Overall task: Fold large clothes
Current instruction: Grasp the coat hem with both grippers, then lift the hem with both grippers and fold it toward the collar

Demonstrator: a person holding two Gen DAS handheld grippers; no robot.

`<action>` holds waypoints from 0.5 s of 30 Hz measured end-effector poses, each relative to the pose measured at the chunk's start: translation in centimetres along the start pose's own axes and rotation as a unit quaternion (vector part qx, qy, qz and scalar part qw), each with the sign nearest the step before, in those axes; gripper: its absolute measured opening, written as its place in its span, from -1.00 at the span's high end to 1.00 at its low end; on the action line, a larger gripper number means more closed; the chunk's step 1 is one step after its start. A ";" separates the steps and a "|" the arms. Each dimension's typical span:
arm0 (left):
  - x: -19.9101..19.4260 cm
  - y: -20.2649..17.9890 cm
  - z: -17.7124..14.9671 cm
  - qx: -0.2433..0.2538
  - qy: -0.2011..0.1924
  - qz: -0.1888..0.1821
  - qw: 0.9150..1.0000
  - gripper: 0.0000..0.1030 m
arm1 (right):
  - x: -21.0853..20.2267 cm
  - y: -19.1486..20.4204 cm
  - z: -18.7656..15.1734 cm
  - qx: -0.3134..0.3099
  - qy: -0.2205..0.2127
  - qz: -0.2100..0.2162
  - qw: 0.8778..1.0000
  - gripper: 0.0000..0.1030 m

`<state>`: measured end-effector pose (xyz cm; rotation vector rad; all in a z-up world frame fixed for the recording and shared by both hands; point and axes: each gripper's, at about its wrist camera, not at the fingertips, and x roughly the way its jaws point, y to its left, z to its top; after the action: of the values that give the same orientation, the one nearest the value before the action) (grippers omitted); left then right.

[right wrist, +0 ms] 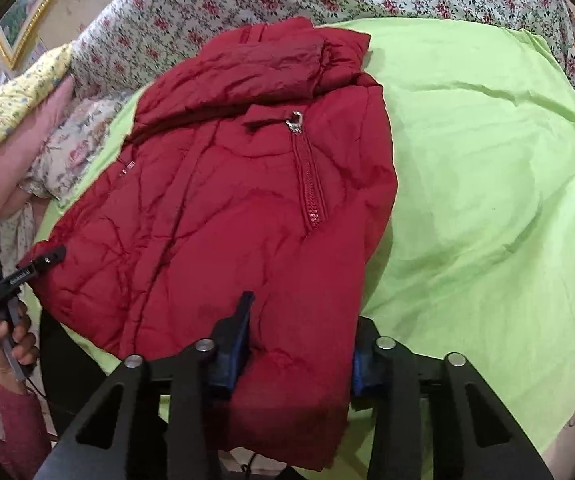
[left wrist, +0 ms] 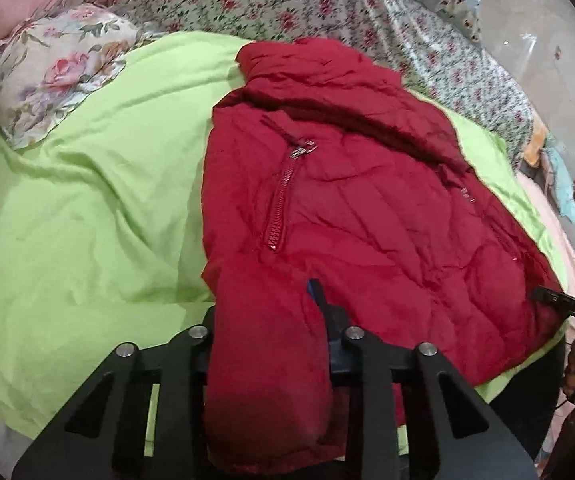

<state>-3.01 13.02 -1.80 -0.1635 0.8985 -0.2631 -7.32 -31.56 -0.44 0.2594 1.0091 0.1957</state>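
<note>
While I look along the left wrist camera, my left gripper (left wrist: pixel 271 320) has its two black fingers pinching a thick fold at the near hem of the red quilted puffer jacket (left wrist: pixel 351 184), which lies flat on the lime-green cotton sheet (left wrist: pixel 79 216) with its zipped pocket (left wrist: pixel 283 200) up; a rose-print pillow (left wrist: pixel 47 72) sits beyond the sheet's far left. From the right wrist camera, my right gripper (right wrist: pixel 299 344) likewise clamps bunched hem fabric of the jacket (right wrist: pixel 215 208), while the left gripper (right wrist: pixel 43 262) touches the jacket's left corner.
</note>
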 end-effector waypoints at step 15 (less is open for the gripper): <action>-2.9 -1.6 -0.1 0.012 -0.023 -0.011 1.000 0.64 | -3.1 -0.9 0.1 0.014 -0.047 0.066 0.997 0.46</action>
<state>-5.06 12.38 0.68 -0.1557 0.8478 -0.2896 -8.75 -33.30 1.82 0.3584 0.9024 0.2878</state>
